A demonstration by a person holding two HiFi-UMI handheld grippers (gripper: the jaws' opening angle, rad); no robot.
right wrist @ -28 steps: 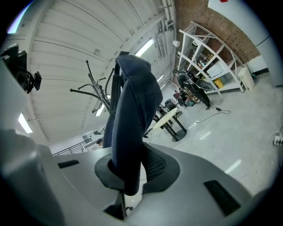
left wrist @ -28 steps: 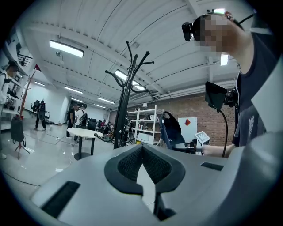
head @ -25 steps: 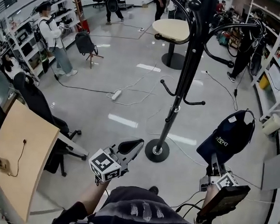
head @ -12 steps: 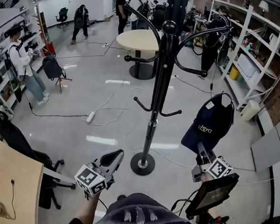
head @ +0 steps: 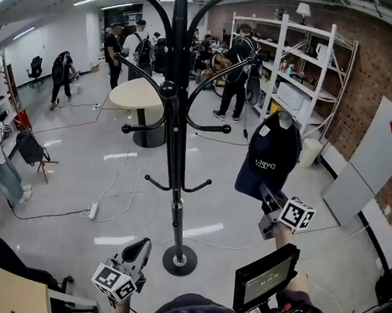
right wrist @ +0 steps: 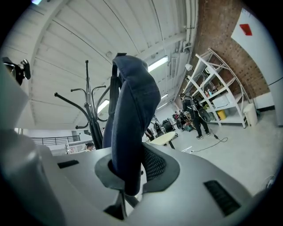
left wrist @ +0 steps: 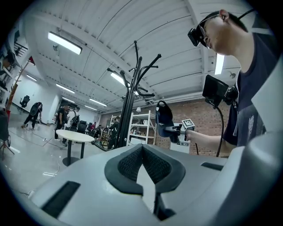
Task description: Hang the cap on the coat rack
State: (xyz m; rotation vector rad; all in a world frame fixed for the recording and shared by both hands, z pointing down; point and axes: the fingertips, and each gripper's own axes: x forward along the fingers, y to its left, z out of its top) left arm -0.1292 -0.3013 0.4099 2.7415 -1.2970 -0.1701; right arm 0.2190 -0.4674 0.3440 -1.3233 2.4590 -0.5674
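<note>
Pads of the left tongs (head: pixel 138 251) sit pressed together with nothing between them. Their own view shows the tips meeting (left wrist: pixel 142 148). These tongs hang low and level and take no part in the grip. The base (head: pixel 179 260) of the rack (head: pixel 176 138) stands on the floor just ahead of them and a little to their right.

The rack rises between the two pairs of tongs, nearer the left pair. Its curved arms spread at several heights. One hook (head: pixel 218 128) reaches out toward the right tongs and ends short of the cap, with open air between them. Seen from the left tongs, the pole (left wrist: pixel 129 106) stands ahead and the cap (left wrist: pixel 164 119) shows beyond it to the right.

The cap (head: pixel 269 157) is dark blue and stands upright just above the right tongs (head: pixel 268 194). They are drawn narrow and clamped on its lower edge, which looks like the brim. In the right gripper view the blue cloth (right wrist: pixel 132 114) runs down between the pads (right wrist: pixel 152 165) and fills the gap.

I judge the step in hand to be the carry, with the cap raised near hook height but not yet hung. The next move probably means taking the cap leftward from the right tongs to that hook. Its back opening or crown would then go over the hook's tip and settle there, and only then would the grip be released.
</note>
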